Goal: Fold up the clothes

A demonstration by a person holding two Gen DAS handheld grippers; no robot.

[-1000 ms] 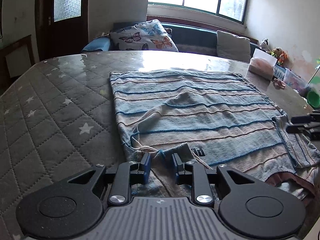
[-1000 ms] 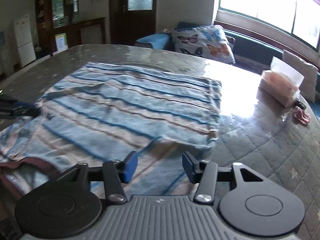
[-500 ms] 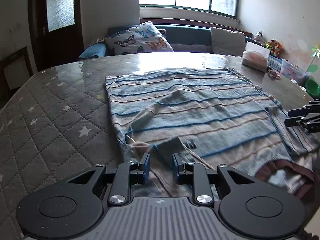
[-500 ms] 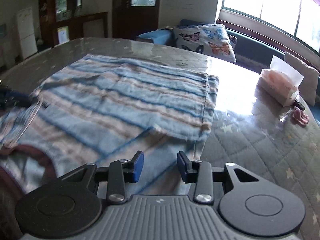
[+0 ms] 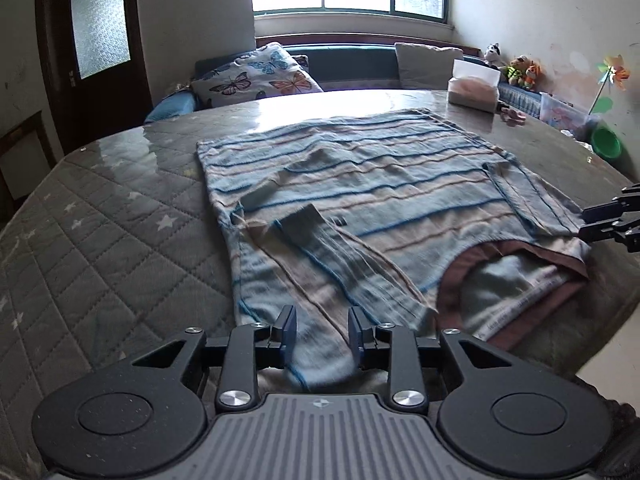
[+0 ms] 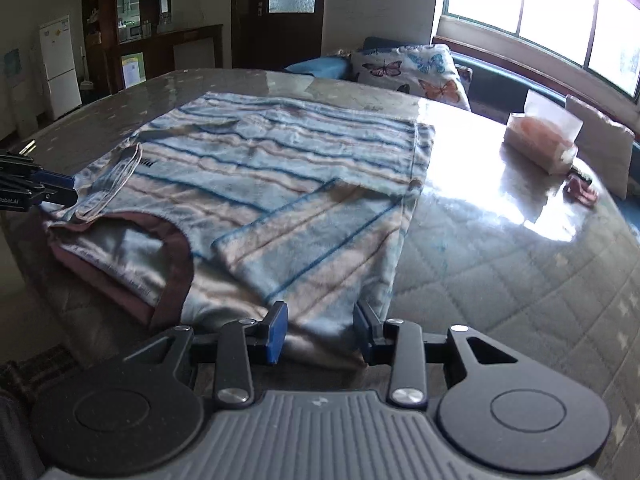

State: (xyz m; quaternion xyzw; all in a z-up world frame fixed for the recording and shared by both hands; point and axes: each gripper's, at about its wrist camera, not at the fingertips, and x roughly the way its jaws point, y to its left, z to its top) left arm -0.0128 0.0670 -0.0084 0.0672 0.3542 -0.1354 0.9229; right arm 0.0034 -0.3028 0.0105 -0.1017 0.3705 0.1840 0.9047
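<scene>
striped shirt [image 5: 360,184] flat on quilted table [image 5: 100,240], left gripper [image 5: 322,330] and right gripper [image 6: 320,330] parted, straddling its shoulders, 2 sleeves folded in

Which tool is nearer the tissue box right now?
Right. The tissue box sits far across the table on the right tool's side; the left tool is at the striped shirt's opposite near corner.

A home: butterfly cushion [image 5: 260,74], window bench [image 5: 352,64], fridge [image 6: 60,68].
</scene>
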